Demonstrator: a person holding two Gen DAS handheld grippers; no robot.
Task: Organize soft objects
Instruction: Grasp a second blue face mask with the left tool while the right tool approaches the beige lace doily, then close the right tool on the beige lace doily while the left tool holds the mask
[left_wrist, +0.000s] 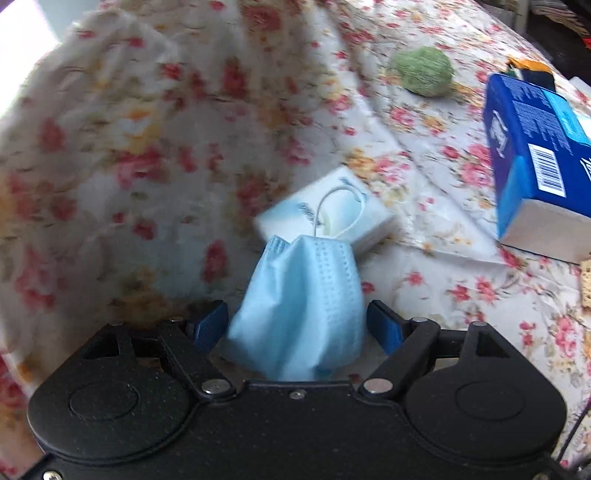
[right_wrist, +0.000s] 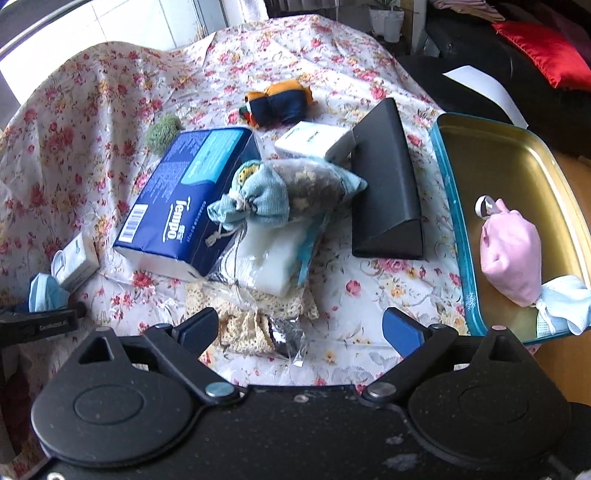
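Blue face mask (left_wrist: 299, 310) sits between my left gripper (left_wrist: 297, 325) fingers, bunched up, one end toward a small white tissue pack (left_wrist: 328, 218) and its ear loop lying across that pack. The blue pads stand just off the mask on both sides w/ a gap showing, so I read jaws approx. two-thirds open, nothing clamped; whether the mask's lower end touches the body I can't tell. Left view is motion-blurred.

Right gripper (right_wrist: 303, 330): jaws wide, nothing held, over a cream crochet piece in clear wrap (right_wrist: 255, 314) on the floral cloth (right_wrist: 388, 280).

Beyond that, centre pile: mesh sachet w/ pale blue cloth ends (right_wrist: 295, 188) rests on a white pad (right_wrist: 269, 266) and leans on the blue Tempo tissue pack (right_wrist: 184, 206). Black wedge-shaped case (right_wrist: 388, 184) just right of the sachet; second white pack (right_wrist: 314, 142) behind it. Navy-orange pouch (right_wrist: 280, 101) further back, green fuzzy ball (right_wrist: 162, 131) back left.

Far right: teal-rimmed gold tin (right_wrist: 448, 206) holds a pink pouch (right_wrist: 511, 251) and a white-blue bundle (right_wrist: 565, 302), the two touching.
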